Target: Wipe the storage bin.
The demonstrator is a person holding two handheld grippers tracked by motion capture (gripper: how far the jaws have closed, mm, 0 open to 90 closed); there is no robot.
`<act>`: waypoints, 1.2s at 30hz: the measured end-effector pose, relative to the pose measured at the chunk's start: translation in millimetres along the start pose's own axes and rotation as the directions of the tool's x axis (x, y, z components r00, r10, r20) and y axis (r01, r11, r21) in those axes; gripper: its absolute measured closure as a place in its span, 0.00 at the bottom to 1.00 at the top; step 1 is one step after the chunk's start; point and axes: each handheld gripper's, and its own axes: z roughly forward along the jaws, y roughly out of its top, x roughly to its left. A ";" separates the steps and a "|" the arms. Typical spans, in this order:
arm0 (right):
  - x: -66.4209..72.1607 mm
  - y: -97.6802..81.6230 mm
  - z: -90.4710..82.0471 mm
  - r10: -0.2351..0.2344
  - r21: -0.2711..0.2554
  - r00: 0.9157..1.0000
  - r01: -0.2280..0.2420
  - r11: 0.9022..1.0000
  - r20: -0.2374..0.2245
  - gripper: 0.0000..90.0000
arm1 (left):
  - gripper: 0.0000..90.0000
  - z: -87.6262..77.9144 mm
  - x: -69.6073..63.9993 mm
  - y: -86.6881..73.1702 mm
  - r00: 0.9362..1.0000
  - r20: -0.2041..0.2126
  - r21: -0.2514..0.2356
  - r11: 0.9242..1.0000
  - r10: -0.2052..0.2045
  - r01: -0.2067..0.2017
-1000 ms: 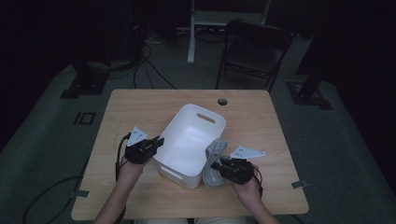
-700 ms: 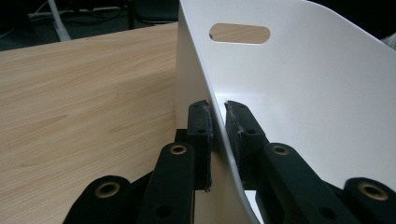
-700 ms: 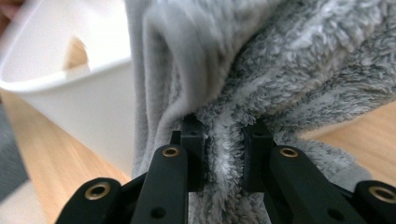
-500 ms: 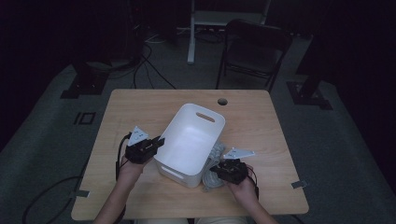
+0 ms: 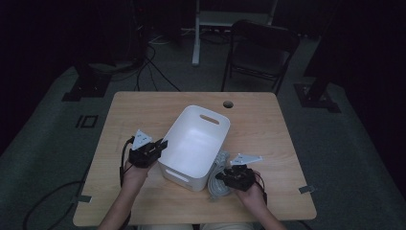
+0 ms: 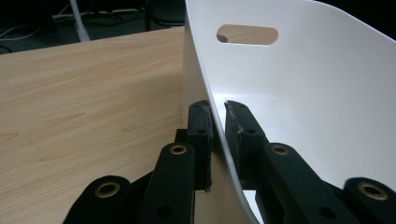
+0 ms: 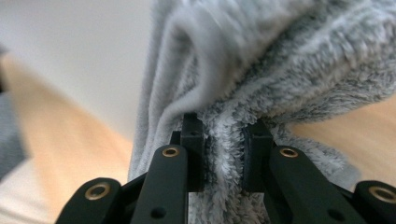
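White bin mid-surface, left tool clamped on its left rim, right tool gripping grey fluffy towel just right of the bin

The left gripper is clamping the white bin's near wall, one jaw inside, one outside, above the wooden table.
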 end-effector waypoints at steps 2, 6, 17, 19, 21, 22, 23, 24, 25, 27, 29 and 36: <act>6.5 3.8 -13.0 0.004 -0.061 0.998 -0.008 0.998 -0.058 0.84 | 0.90 -0.1 -0.6 -0.2 1.000 -0.002 -0.002 1.000 0.000 0.000; 24.3 11.0 -28.9 -0.047 -0.147 0.995 0.033 0.989 -0.093 0.83 | 0.90 0.0 -0.5 -0.3 1.000 0.001 -0.003 1.000 0.001 -0.001; 17.9 0.1 2.4 -0.046 -0.031 0.999 0.046 0.998 -0.008 0.83 | 0.90 -0.1 0.3 -1.5 1.000 0.019 -0.013 1.000 -0.020 0.020; 12.4 -5.0 9.7 -0.028 0.003 1.000 0.028 1.000 -0.003 0.82 | 0.90 0.0 -0.1 -1.5 1.000 0.015 -0.013 1.000 -0.020 0.020; 8.4 -9.4 16.2 -0.012 0.033 1.000 0.012 0.999 0.008 0.82 | 0.90 0.0 -0.3 -1.3 1.000 0.010 -0.012 1.000 -0.015 0.015; 6.5 -11.2 19.4 -0.008 0.052 1.000 0.007 0.999 0.012 0.82 | 0.90 0.0 -0.3 -1.4 1.000 0.010 -0.014 1.000 -0.017 0.017; 5.6 -13.2 22.6 -0.004 0.066 1.000 0.003 0.998 0.020 0.82 | 0.90 0.0 -0.4 -1.4 1.000 0.008 -0.014 1.000 -0.017 0.017; 4.5 -15.7 25.6 -0.007 0.077 1.000 0.005 0.997 0.028 0.82 | 0.90 0.2 -0.6 -1.5 1.000 0.005 -0.016 1.000 -0.021 0.021; 3.5 -17.5 28.3 -0.001 0.090 0.999 -0.002 0.996 0.032 0.82 | 0.90 0.2 -0.4 -1.7 1.000 0.003 -0.017 0.999 -0.027 0.027; 1.1 -21.5 31.7 0.026 0.097 0.999 -0.028 0.995 0.024 0.81 | 0.90 0.2 -0.5 -2.0 1.000 0.000 -0.023 0.999 -0.029 0.029; 4.1 -19.8 29.2 0.011 0.098 0.999 -0.014 0.995 0.040 0.82 | 0.90 0.3 -0.5 -2.0 1.000 -0.005 -0.022 0.999 -0.026 0.026; 29.7 -5.0 -19.1 -0.082 -0.175 0.990 0.062 0.983 -0.111 0.82 | 0.89 0.4 -0.6 -2.0 1.000 -0.005 -0.023 0.999 -0.024 0.024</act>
